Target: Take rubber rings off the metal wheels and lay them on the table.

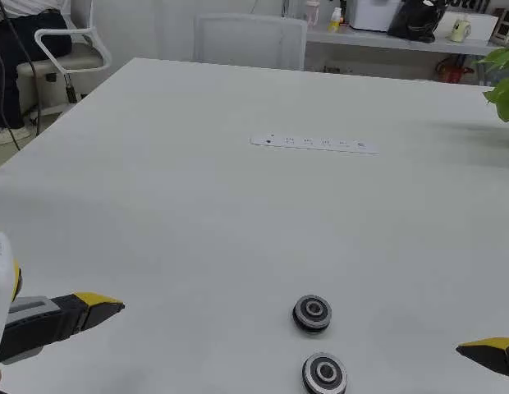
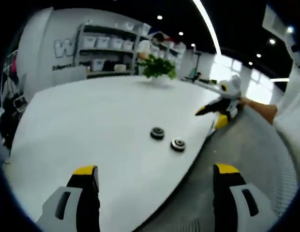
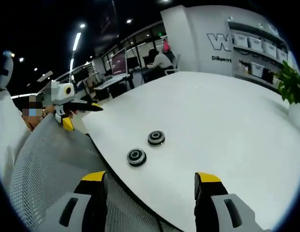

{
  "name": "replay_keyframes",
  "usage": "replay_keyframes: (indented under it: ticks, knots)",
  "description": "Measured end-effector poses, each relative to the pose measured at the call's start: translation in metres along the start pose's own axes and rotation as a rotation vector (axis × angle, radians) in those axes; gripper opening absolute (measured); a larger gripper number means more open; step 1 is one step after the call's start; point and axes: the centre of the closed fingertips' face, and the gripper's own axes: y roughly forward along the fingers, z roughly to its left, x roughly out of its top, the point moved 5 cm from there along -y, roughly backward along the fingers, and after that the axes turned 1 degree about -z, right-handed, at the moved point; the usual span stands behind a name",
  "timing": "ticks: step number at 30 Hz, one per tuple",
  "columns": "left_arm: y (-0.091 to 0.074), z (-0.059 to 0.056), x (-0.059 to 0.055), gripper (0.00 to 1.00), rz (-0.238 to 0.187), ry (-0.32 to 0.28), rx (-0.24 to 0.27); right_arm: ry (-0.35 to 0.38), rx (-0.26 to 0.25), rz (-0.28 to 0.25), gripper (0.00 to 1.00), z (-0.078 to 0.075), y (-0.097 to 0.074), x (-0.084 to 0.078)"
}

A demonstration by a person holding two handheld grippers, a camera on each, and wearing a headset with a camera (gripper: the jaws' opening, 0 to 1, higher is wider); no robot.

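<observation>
Wheels first: where do they sit?
Farther wheel (image 1: 312, 313) and nearer wheel (image 1: 324, 373) lie close together on the white worktop (image 1: 238, 205), near its front edge. The black rubber rings (image 1: 296, 315) are on them.
And the tools?
Left tool (image 2: 155, 170) and right tool (image 3: 150, 177) both gape wide and empty. They flank the wheels, well apart.

Head view chops a lot: the left gripper (image 1: 103, 310) runs off the left edge, the right gripper (image 1: 476, 350) is just a yellow-tipped end at the right edge, and the near wheel (image 1: 324, 373) gets clipped at the bottom. In the gripper views the wheels (image 2: 157, 133) are too small to make out rubber rings. The far-right plant (image 1: 502, 82) is cut off too.
</observation>
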Motion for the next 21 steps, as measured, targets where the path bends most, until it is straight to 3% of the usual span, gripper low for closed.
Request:
replay_keyframes:
  ticks: [6, 14, 21]
  knots:
    - [-0.0026, 0.0044, -0.0009, 1.0, -0.007, -0.032, 0.03, 0.005, -0.001, 0.014, 0.69, 0.0003, 0.0005, -0.0018]
    - [-0.003, 0.0048, -0.0031, 1.0, 0.011, -0.029, 0.036, -0.01, -0.001, 0.039, 0.7, 0.0002, 0.0011, -0.0038]
    - [-0.0023, 0.0024, -0.0045, 0.99, 0.023, -0.026, 0.028, -0.006, -0.012, 0.024, 0.69, -0.001, -0.0002, -0.0026]
